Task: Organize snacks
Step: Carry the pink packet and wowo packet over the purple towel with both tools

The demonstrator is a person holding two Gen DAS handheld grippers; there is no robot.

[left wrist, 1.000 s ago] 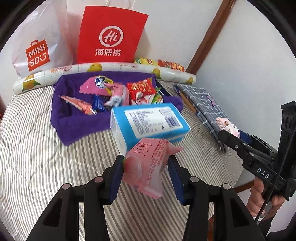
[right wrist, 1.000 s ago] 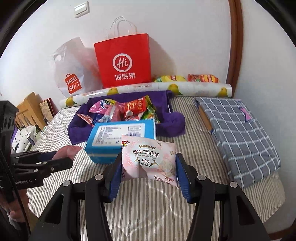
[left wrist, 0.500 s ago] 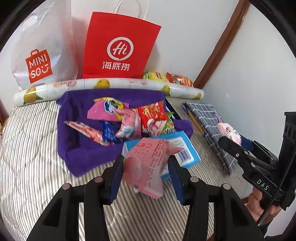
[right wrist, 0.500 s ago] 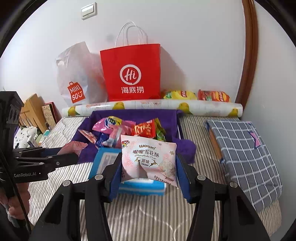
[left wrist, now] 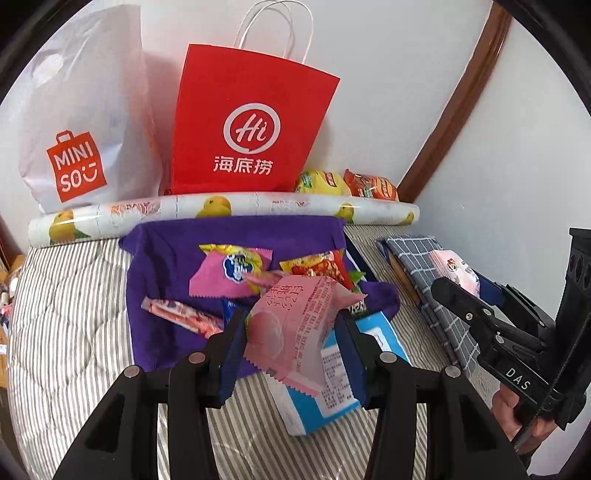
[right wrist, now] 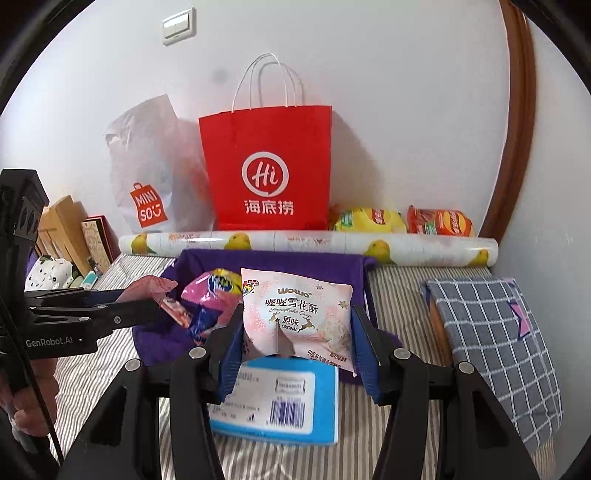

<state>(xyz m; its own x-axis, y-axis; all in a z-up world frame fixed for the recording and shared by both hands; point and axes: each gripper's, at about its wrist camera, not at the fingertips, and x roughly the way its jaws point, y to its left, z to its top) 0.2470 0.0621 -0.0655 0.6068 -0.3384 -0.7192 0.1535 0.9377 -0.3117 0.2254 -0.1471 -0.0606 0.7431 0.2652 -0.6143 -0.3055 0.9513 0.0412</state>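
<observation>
Striped bed (left wrist: 74,332): both grippers, left (left wrist: 291,332) pinching a pink packet (left wrist: 291,325), right (right wrist: 295,332) a white packet (right wrist: 295,310), have advanced over the box (right wrist: 280,398) toward the purple tray (left wrist: 166,266); drop looks imminent.

Red paper bag (right wrist: 267,170) with white handles stands upright against the wall, far ahead of the tongs. White Miniso plastic bag (right wrist: 155,177) leans just left of it, touching. Fruit-print roll (right wrist: 306,242) lies across the bed in front of both. Grey checked folded cloth (right wrist: 495,339) right of the tongs. Striped bedcover (left wrist: 70,314) underneath. Light switch (right wrist: 179,26) upper left on the wall. Wooden boards (right wrist: 62,229) far left.
</observation>
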